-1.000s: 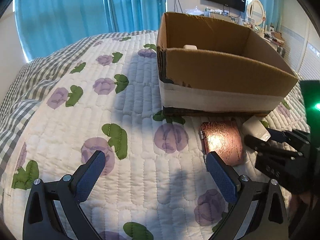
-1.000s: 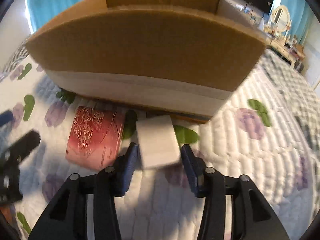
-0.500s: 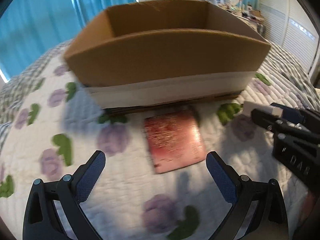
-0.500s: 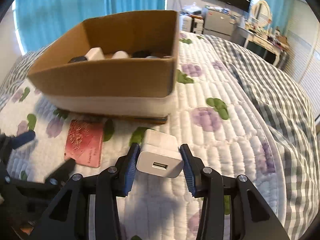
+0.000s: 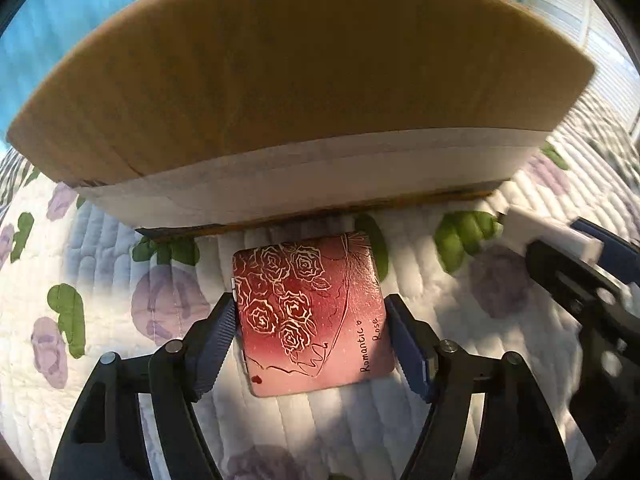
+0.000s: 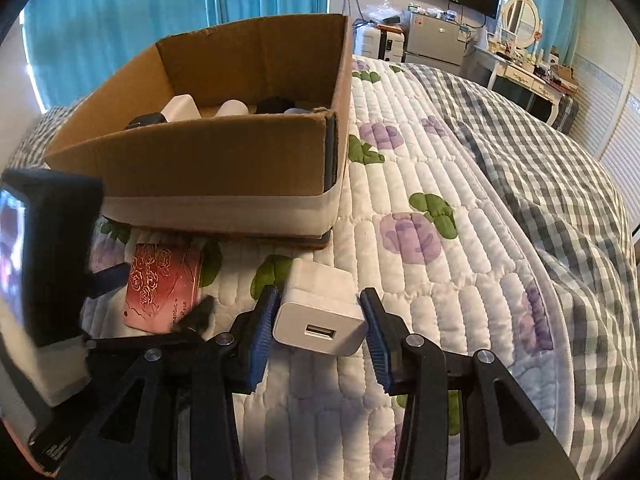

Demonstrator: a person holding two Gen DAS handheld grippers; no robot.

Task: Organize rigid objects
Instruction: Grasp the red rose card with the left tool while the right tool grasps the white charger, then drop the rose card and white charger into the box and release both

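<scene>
A flat red case with gold roses (image 5: pixel 310 316) lies on the quilt in front of the cardboard box (image 5: pixel 304 92). My left gripper (image 5: pixel 310 332) has closed in around the case, one pad at each side edge. My right gripper (image 6: pixel 320 322) is shut on a white USB charger (image 6: pixel 320 312) and holds it above the quilt, right of the case (image 6: pixel 164 292). The charger also shows in the left wrist view (image 5: pixel 548 232). The box (image 6: pixel 224 164) holds several small white and dark items.
The box stands on a white quilt with purple flowers (image 6: pixel 440 208). A grey checked blanket (image 6: pixel 560 184) lies to the right. Blue curtains, a TV and a dresser are behind the bed.
My left gripper moved forward to the red case and narrowed around it. My right gripper lifted the charger up and back, so the box's inside came into view.
</scene>
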